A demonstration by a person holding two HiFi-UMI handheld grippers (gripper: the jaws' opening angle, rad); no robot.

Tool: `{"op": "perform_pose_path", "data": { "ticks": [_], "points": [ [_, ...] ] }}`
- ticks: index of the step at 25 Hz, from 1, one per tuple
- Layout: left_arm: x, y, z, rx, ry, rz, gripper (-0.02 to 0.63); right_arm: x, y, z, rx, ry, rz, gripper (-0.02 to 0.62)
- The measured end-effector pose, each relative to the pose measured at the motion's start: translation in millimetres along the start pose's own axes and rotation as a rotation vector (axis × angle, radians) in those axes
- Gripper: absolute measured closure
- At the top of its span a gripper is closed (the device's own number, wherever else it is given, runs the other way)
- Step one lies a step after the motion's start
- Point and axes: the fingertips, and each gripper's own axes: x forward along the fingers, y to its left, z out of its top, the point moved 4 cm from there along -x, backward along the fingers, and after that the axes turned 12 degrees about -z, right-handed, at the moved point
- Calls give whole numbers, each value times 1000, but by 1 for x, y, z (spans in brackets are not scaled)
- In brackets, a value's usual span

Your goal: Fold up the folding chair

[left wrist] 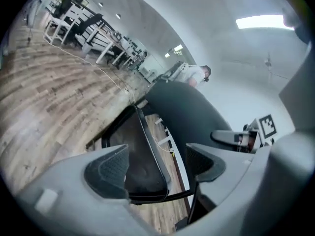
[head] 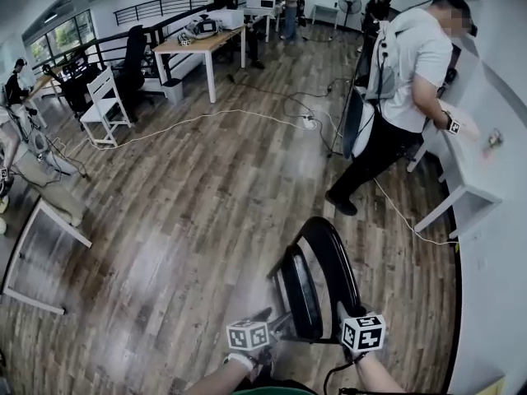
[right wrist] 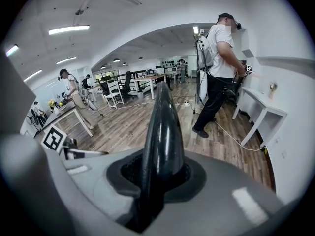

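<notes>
Two fingers of the right gripper clench the folding chair by its backrest, which looks stiff and probably slick. The left gripper has its fingers released, with the hinged seat just ahead of them, likely the next hold.

Left gripper, right gripper showing grey moulded shells, dark textured pads. White cubes bearing black square markers. Black cable running by right forearm. Green garment showing.
</notes>
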Motion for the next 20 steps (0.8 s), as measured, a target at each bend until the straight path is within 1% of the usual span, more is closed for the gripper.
{"op": "perform_pose_path", "data": {
  "ticks": [2, 3, 6, 10, 12, 14, 18, 20],
  "points": [
    [-37, 7, 23, 1, -63, 33, 233, 0, -3, -2, -7, -6, -8, 518],
    [-56, 9, 34, -12, -94, 42, 235, 1, -3, -2, -9, -9, -12, 516],
    [-109, 4, 62, -62, -194, 48, 253, 3, -6, -3, -3, -3, -13, 514],
    [-162, -15, 85, -65, -310, 37, 270, 1, -16, -8, -2, -6, -6, 514],
    [-182, -24, 92, -34, -339, 36, 285, 2, -19, -13, 4, -5, -5, 514],
    [-199, -31, 99, 14, -348, 32, 294, 5, -20, -16, 5, -6, -2, 514],
    [-232, -50, 115, 143, -349, 61, 298, 2, -21, -16, 2, -11, -10, 512],
    [-248, -57, 122, 212, -367, 74, 299, 4, -23, -20, 5, -11, -6, 511]
  ]
}}
